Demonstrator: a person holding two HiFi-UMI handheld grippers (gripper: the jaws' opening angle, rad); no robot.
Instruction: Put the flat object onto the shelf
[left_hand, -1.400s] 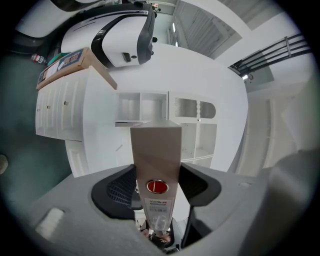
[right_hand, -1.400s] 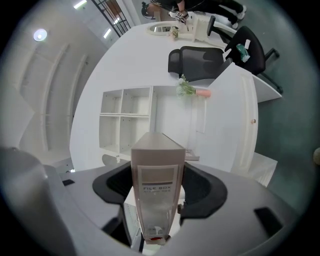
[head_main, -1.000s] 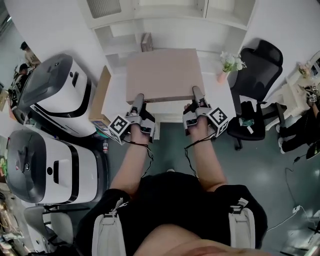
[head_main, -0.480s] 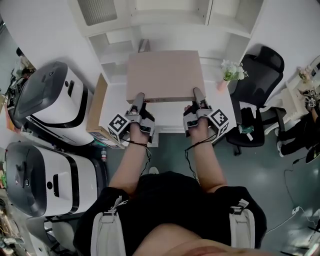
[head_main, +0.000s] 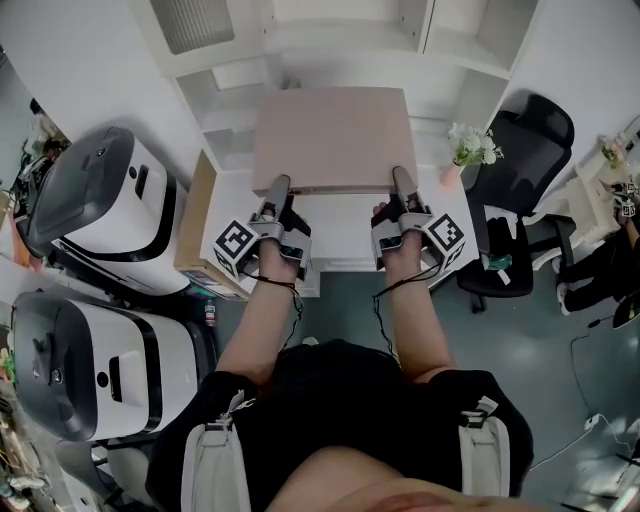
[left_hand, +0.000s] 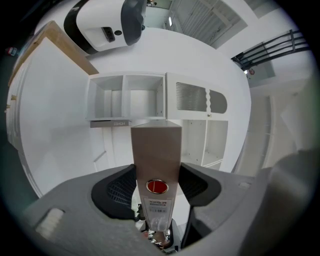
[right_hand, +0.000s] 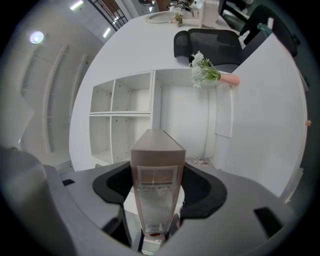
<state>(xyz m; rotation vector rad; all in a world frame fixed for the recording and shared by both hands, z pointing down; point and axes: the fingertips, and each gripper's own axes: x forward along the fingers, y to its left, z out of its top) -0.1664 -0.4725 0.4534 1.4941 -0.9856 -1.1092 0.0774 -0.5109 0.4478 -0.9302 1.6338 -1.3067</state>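
A white room, with a white open-fronted shelf (head_main: 232, 92) against the far wall and a white table (head_main: 345, 228) standing in front of it. Two big white-and-grey machines (head_main: 95, 190) sit to the left and a black office chair (head_main: 530, 150) to the right.

Over the table, the flat box (head_main: 330, 135), a wide pinkish-brown file case, hangs level in the air, clear of the tabletop. Since a second ago it has been carried forward toward the wall. Its far edge now overlaps the lower shelf compartments in the head view and covers a small brown item that showed there earlier. The person has also closed in on the table.

The left hand-held gripper (head_main: 274, 186) pinches the box's near edge close to its left corner, and the right hand-held gripper (head_main: 400, 180) pinches the same edge close to its right corner. In each gripper view the box's end face fills the gap between the pads. The grip is the same as a second ago, with the jaws set as wide as before.

The task looks to be mid-carry: the box is lifted and approaching, but not yet set down. Whether its far edge has entered a compartment is hard to judge from above; probably it is still short of one. A pink vase of flowers (head_main: 470, 147) stands near the box's right corner, a possible snag.
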